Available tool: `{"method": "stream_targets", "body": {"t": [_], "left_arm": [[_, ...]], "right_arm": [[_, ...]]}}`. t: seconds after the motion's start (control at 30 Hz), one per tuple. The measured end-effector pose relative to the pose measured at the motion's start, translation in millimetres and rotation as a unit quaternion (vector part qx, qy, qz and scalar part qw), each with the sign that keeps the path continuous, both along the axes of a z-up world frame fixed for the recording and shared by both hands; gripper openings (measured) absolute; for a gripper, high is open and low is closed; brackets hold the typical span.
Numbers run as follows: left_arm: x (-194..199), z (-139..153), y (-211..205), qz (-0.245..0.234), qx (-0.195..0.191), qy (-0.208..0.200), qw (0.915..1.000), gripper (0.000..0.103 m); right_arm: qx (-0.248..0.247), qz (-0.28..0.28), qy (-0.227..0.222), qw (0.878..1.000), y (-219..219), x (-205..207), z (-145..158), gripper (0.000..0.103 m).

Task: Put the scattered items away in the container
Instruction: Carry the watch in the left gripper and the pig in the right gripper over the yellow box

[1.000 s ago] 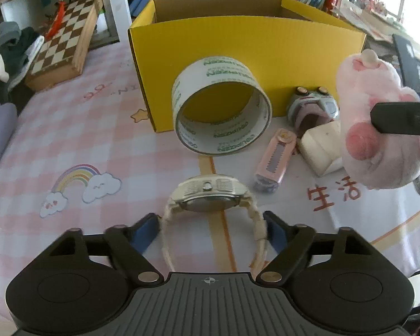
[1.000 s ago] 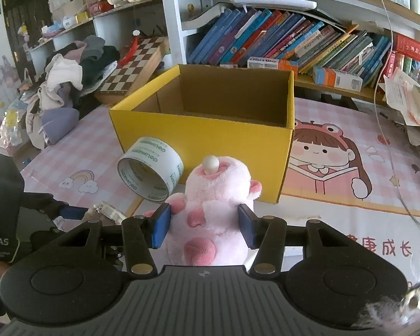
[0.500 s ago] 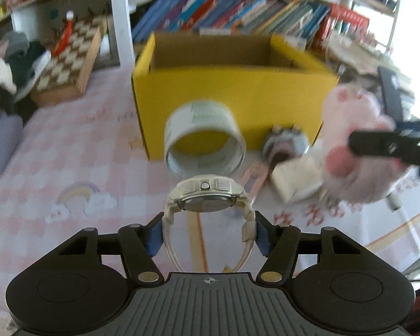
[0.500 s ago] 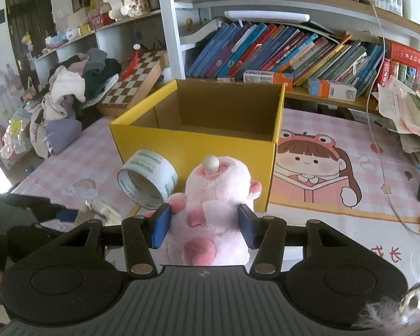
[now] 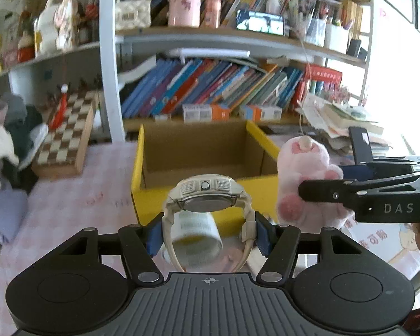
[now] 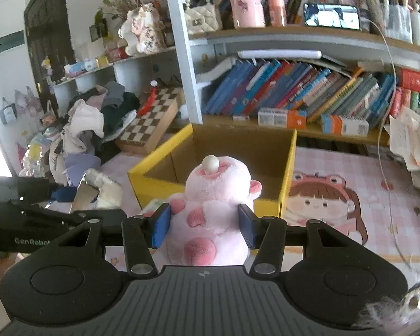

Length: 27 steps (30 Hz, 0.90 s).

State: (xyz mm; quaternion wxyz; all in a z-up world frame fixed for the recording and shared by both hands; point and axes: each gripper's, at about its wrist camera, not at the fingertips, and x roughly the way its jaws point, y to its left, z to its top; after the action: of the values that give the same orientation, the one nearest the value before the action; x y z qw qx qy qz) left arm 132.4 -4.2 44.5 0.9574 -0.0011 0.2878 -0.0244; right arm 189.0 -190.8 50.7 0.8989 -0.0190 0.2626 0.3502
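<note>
My left gripper is shut on a white wristwatch by its strap and holds it in the air in front of the open yellow cardboard box. My right gripper is shut on a pink plush toy and holds it up before the same box. In the left wrist view the plush and the right gripper's arm show at the right, beside the box. A roll of tape lies on the table below the watch.
A checkered tablecloth covers the table. A chessboard case leans at the back left beside a pile of clothes. Bookshelves stand behind the box. Papers are stacked at the right.
Both grippers have risen from table height. The left closed on the watch and lifted it off the table; the right carried the plush up toward the box.
</note>
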Motion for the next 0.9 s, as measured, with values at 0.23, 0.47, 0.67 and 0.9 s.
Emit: {"method": "stream_targets", "body": {"t": [0.23, 0.47, 0.67, 0.9], "left_arm": [[26, 25, 4, -0.008, 0.023, -0.034, 0.9991, 0.062], [60, 26, 7, -0.007, 0.036, -0.031, 0.9988, 0.063], [85, 22, 9, -0.005, 0.045, -0.021, 0.9988, 0.063], [111, 18, 9, -0.014, 0.059, -0.009, 0.9981, 0.063]], "right_arm": [[-0.002, 0.014, -0.032, 0.999, 7, 32, 18, 0.049], [0.001, 0.027, -0.043, 0.999, 14, 71, 18, 0.049], [-0.018, 0.044, -0.048, 0.998, 27, 95, 13, 0.049], [-0.041, 0.064, -0.055, 0.996, 42, 123, 8, 0.049]]}}
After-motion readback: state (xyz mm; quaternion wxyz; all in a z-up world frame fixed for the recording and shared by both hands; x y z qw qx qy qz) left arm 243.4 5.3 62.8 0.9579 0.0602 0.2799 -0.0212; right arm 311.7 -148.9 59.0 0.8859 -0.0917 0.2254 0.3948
